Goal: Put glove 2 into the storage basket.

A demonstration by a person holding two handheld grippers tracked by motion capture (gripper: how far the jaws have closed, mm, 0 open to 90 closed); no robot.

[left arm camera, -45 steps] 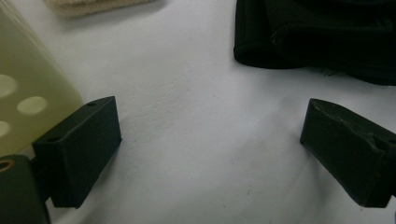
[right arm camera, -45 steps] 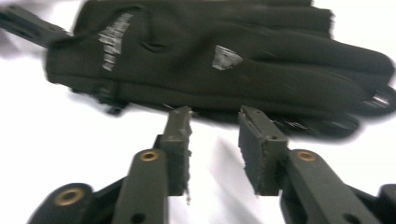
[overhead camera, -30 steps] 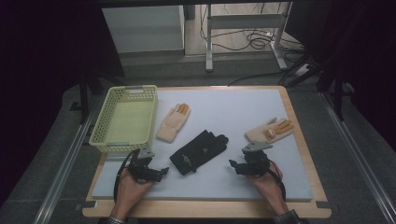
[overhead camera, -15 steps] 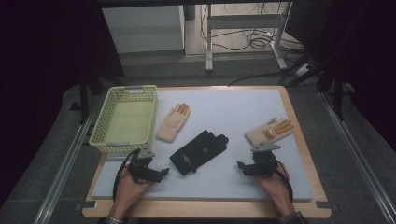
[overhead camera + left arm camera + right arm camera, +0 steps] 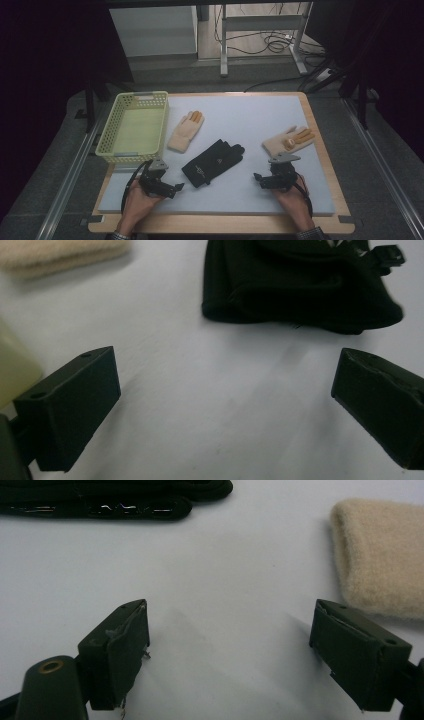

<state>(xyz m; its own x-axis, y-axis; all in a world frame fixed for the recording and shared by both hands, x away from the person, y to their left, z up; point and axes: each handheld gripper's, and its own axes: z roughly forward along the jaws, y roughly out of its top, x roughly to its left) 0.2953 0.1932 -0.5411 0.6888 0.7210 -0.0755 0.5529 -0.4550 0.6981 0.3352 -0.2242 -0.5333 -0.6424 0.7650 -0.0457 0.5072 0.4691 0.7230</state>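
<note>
Dim room, cables and table legs beyond; up front a pale grey mat (image 5: 250,150) on a wooden board. Near the mat's middle, the black glove (image 5: 212,162), lying flat, fingers toward the far right, cuff toward the near left. Left of it, a cream glove with orange fingertips (image 5: 185,131), just beside the yellow-green basket (image 5: 132,129) at the mat's left edge. At the right, a second cream glove (image 5: 289,140), something small and pale on its palm (too small to tell what).

Left gripper (image 5: 172,189) low over the mat, aimed right at the black glove's cuff, near but apart from it. Jaws spread wide and just been opening further, nothing between them but bare mat; in the left gripper view, black glove (image 5: 300,285) ahead of the jaw tips, untouched, with a strip of cream glove at top left.

Right gripper (image 5: 258,178) held just in front of the second cream glove, pointing left toward the black glove. Jaws wide apart too, having opened within the last second, empty. In the right gripper view, cream cuff (image 5: 382,555) close by one jaw, possibly brushing it, hard to say.
</note>
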